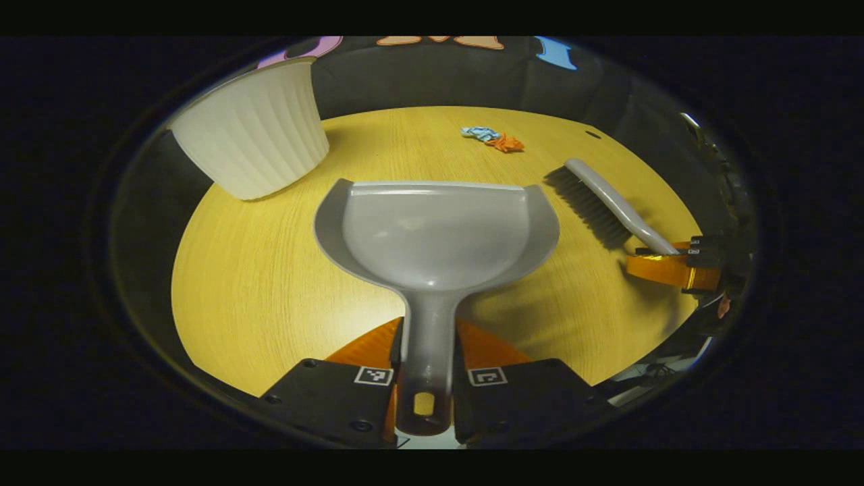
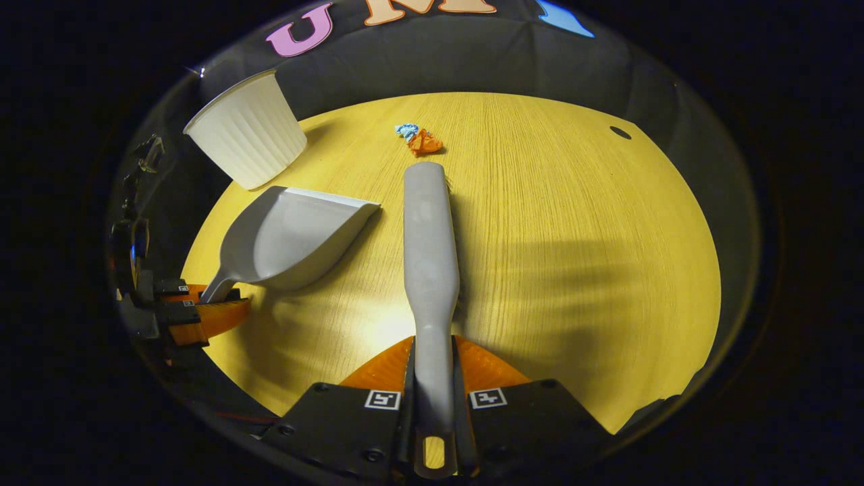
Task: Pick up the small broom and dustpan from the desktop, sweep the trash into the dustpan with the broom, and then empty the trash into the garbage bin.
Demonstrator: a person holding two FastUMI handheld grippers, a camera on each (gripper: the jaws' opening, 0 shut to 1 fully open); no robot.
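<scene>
- Left gripper view first: at the far left we see the white ribbed garbage bin (image 1: 253, 128), which stands at the back left edge of the wooden desktop (image 1: 270, 283), just beside the dustpan's rim.
- Between the bin and the trash we see bare wood, and more bare wood in front of the dustpan's mouth.
- Our left gripper (image 1: 428, 378) is closed tight on the handle of the grey dustpan (image 1: 439, 233), with one finger on each side; its wide mouth points toward the back of the desk.
- Behind it, to the right, lies the trash (image 1: 493, 138): one blue and one orange crumpled piece, touching each other.
- At the right edge the broom (image 1: 611, 202) shows dark bristles under a grey back.
- Right gripper view: our right gripper (image 2: 432, 398) clamps the broom (image 2: 428, 250) by its handle, and its head points at the trash (image 2: 418, 138), near but apart.
- To the right of the broom the desktop (image 2: 574, 236) is open up to its round edge, and the dark booth wall is behind it.
</scene>
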